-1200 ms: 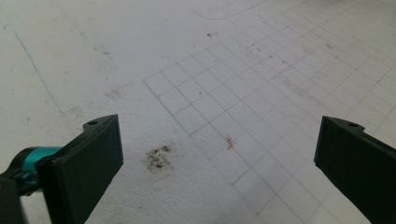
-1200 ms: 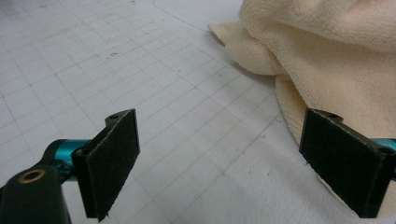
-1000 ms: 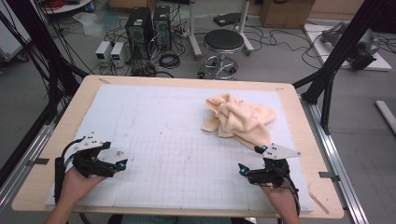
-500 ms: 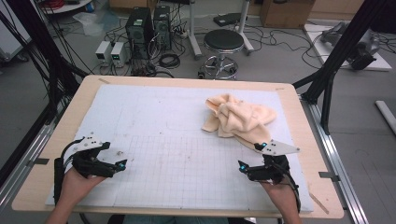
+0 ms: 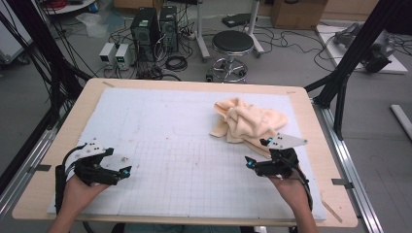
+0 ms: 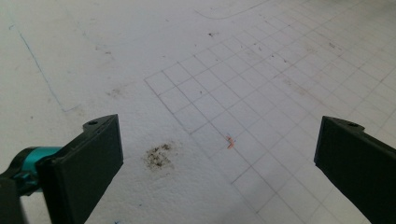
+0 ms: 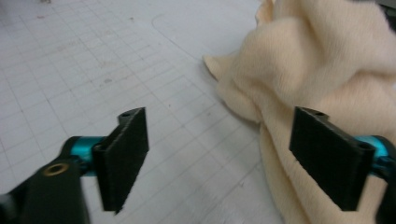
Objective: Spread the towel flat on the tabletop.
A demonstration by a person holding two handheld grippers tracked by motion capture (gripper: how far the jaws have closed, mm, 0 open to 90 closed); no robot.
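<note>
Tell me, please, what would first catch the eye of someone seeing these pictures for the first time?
The crumpled cream towel stands out, heaped on the far right part of the white gridded mat that covers the wooden table. Next come the two hand-held grippers at the near edge: the right gripper sits just short of the towel's near edge with jaws apart and nothing between them, and the left gripper rests open over bare mat at the near left.

Cloth [image 5: 252, 124] is looking like soft, fuzzy cream fleece, matt. Mat [image 5: 160, 126] is showing as matt white paper-like sheet, gridded, scuffed and stained. Table [image 5: 311, 145] edge is reading as pale smooth wood. Jaws are looking matt black plastic.
</note>
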